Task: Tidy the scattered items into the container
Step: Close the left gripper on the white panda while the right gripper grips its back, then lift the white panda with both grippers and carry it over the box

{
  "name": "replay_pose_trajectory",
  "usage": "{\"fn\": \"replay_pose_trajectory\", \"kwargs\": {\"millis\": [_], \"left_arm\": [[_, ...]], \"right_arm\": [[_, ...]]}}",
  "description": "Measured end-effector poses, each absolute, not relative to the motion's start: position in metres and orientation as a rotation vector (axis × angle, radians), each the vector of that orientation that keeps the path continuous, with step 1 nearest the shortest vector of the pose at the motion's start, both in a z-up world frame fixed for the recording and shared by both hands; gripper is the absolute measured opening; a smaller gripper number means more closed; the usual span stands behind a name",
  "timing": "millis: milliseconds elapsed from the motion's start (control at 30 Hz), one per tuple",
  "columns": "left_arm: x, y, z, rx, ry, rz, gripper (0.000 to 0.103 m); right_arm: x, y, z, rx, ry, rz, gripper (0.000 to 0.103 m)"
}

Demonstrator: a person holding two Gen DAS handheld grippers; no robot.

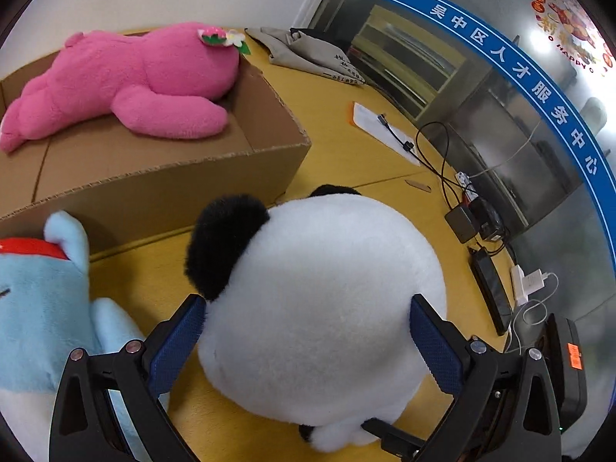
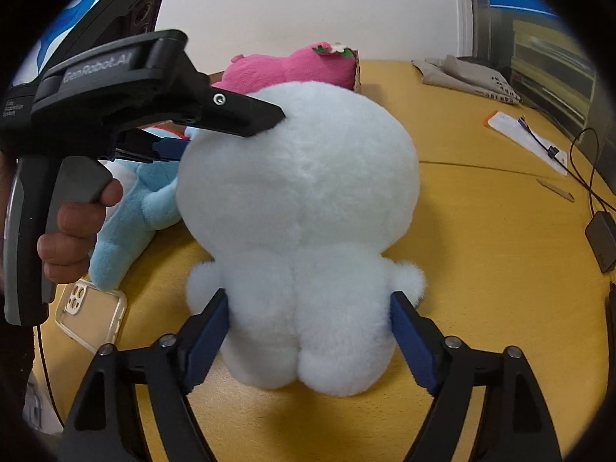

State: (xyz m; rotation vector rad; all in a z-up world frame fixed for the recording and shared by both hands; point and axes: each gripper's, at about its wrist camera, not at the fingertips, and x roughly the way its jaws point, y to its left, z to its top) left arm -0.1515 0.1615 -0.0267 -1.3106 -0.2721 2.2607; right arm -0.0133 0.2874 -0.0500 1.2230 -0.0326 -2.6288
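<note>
The panda plush (image 1: 319, 308) sits upright on the yellow counter (image 1: 346, 131), just in front of the cardboard box (image 1: 161, 184), its back turned to both cameras. It is large and round, so one tool alone would likely let it roll or sag. That seems to be why both tools are on it. The left tool (image 1: 308, 331) straddles the head just below the black ear (image 1: 227, 242), its blue pads sunk into the fur on either side, gripping the head. The right tool (image 2: 308, 331) brackets the body low down at the hips; its pads touch the fur, but whether they squeeze or merely rest I cannot tell.

The pink plush (image 1: 123, 84) already lies in the box, filling the far part; the near part of the box floor is bare, which looks like room enough for the panda. The near wall of the box is the edge to clear. The blue plush (image 1: 42, 300) lies close on the left, touching the left tool's frame, and a clear phone case (image 2: 90, 317) lies beside it. To the right, cables and chargers (image 1: 473, 223) sit well apart from the lift path.
</note>
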Motion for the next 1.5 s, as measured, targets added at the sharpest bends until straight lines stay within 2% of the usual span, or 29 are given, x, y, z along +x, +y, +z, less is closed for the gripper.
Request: {"fn": "replay_pose_trajectory", "kwargs": {"millis": [133, 333, 467, 667, 833, 1000, 1067, 1100, 1133, 1167, 1233, 1300, 1333, 1367, 1400, 1433, 1467, 1500], "left_arm": [[-0.149, 0.161, -0.027, -1.308, -0.298, 2.241, 0.091], [-0.138, 0.16, -0.012, -1.284, -0.239, 2.239, 0.081], [-0.118, 0.155, 0.022, -1.19, -0.135, 2.32, 0.078], [-0.102, 0.115, 0.079, -1.018, -0.092, 2.438, 0.075], [-0.109, 0.068, 0.081, -1.033, -0.204, 2.478, 0.074], [-0.109, 0.032, 0.087, -1.014, -0.283, 2.518, 0.068], [-0.114, 0.02, 0.091, -1.006, -0.283, 2.511, 0.052], [-0.117, 0.016, 0.091, -1.006, -0.291, 2.479, 0.035], [-0.123, 0.012, 0.089, -1.012, -0.293, 2.46, 0.034], [-0.128, 0.01, 0.085, -1.026, -0.274, 2.473, 0.035], [-0.136, 0.006, 0.071, -1.066, -0.29, 2.466, 0.048], [-0.137, -0.004, 0.064, -1.039, -0.371, 2.398, 0.048], [-0.138, -0.006, 0.063, -1.026, -0.397, 2.375, 0.048], [-0.14, -0.009, 0.061, -1.023, -0.416, 2.369, 0.049], [-0.143, -0.01, 0.06, -1.025, -0.427, 2.385, 0.059], [-0.145, -0.01, 0.06, -1.032, -0.424, 2.417, 0.074], [-0.147, -0.01, 0.059, -1.047, -0.413, 2.459, 0.081], [-0.147, -0.01, 0.059, -1.057, -0.405, 2.498, 0.095]], "right_arm": [[-0.02, 0.28, -0.052, 1.237, -0.007, -2.626, 0.085], [-0.012, 0.279, -0.042, 1.135, -0.039, -2.634, 0.06], [-0.003, 0.275, -0.021, 1.033, -0.083, -2.633, 0.048], [-0.005, 0.239, 0.021, 0.815, -0.037, -2.663, 0.047], [-0.027, 0.211, 0.038, 0.762, -0.041, -2.628, 0.047], [-0.042, 0.188, 0.061, 0.663, -0.036, -2.631, 0.038], [-0.053, 0.178, 0.07, 0.643, -0.015, -2.63, 0.027], [-0.059, 0.172, 0.072, 0.636, -0.001, -2.628, 0.024], [-0.065, 0.167, 0.073, 0.644, 0.012, -2.616, 0.022], [-0.07, 0.162, 0.072, 0.658, 0.022, -2.597, 0.022], [-0.074, 0.155, 0.068, 0.67, 0.034, -2.567, 0.023], [-0.07, 0.155, 0.062, 0.686, 0.06, -2.546, 0.029], [-0.067, 0.157, 0.058, 0.696, 0.067, -2.541, 0.036], [-0.065, 0.161, 0.052, 0.727, 0.065, -2.538, 0.05], [-0.066, 0.165, 0.047, 0.778, 0.058, -2.547, 0.062], [-0.068, 0.169, 0.041, 0.828, 0.051, -2.573, 0.081], [-0.069, 0.174, 0.036, 0.861, 0.027, -2.588, 0.081], [-0.07, 0.18, 0.032, 0.884, -0.015, -2.572, 0.081]]}}
